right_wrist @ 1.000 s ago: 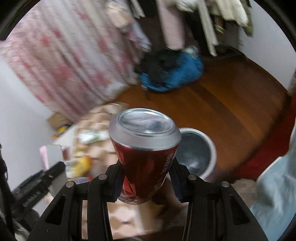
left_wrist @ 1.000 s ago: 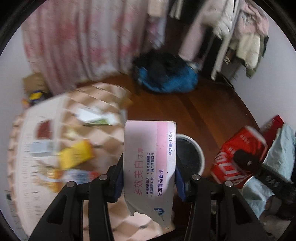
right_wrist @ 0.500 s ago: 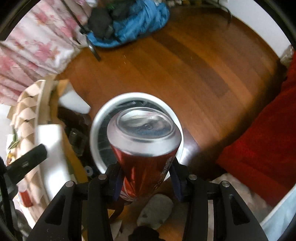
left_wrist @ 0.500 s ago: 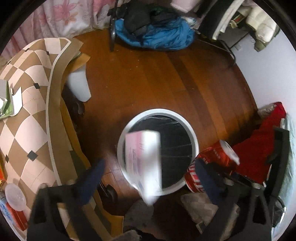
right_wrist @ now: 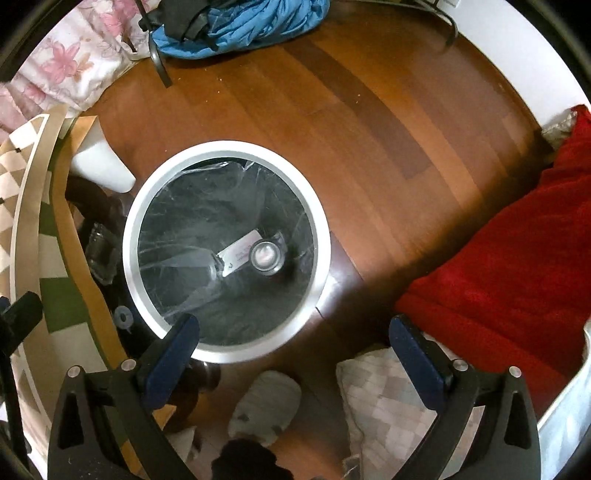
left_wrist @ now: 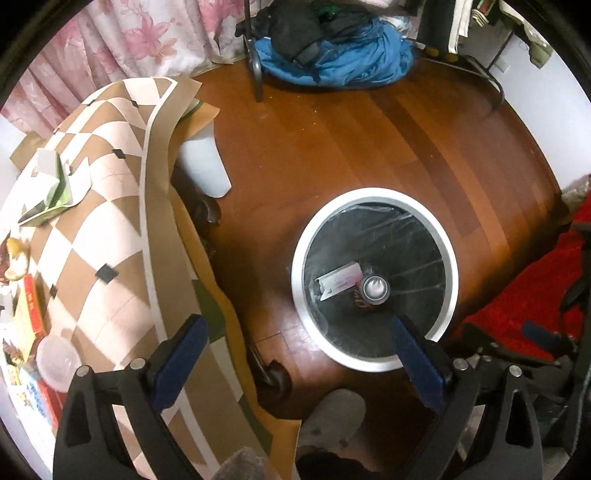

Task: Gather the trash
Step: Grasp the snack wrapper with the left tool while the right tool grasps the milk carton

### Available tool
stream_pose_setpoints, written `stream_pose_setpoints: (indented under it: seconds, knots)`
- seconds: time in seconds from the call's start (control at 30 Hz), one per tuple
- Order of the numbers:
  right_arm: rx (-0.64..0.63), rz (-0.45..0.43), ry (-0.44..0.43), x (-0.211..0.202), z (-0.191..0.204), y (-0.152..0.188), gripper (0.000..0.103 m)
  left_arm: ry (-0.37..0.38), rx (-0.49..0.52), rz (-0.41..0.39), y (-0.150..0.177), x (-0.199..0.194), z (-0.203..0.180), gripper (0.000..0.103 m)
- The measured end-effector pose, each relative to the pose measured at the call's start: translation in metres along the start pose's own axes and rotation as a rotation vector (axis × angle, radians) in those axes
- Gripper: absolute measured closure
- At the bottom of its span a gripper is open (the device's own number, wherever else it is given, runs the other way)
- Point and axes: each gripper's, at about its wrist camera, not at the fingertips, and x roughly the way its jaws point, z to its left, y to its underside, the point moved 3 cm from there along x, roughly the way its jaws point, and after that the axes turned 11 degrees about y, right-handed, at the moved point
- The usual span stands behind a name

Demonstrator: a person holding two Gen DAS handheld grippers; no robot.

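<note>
Your left tongs (left_wrist: 299,354) and right tongs (right_wrist: 293,347) gape wide, empty, above the bin (right_wrist: 225,247) holding can (right_wrist: 265,256) and carton (left_wrist: 338,282); only your left view shows the littered counter (left_wrist: 92,236).

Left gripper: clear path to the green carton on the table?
Probably yes. The left gripper is open and empty, and the green carton lies exposed on the table with nothing over it, off to its left.

Both wrist cameras look steeply down at the brown wooden floor (left_wrist: 369,147). The right view sits nearer the white-rimmed round bin with a black liner (right_wrist: 133,236), which both views share (left_wrist: 452,266), along with the blue cloth heap (right_wrist: 251,18).
</note>
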Motion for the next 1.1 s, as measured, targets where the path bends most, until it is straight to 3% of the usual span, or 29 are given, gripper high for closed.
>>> stream_pose_setpoints:
  seconds: [0.37, 0.77, 0.97, 1.1]
  knots:
    - [0.006, -0.056, 0.027, -0.061, -0.014, 0.019, 0.000, -0.003, 0.032, -0.076, 0.009, -0.051, -0.011, 0.002]
    - [0.045, -0.193, -0.043, -0.171, -0.033, 0.049, 0.000, 0.032, 0.043, -0.222, 0.031, -0.155, -0.010, 0.002]
    - [0.046, -0.272, -0.151, -0.242, -0.018, 0.066, 0.000, 0.056, -0.022, -0.319, 0.041, -0.219, 0.025, 0.002]
    - [-0.023, -0.310, -0.222, -0.281, 0.025, 0.078, 0.000, 0.016, -0.117, -0.373, 0.060, -0.251, 0.089, 0.002]
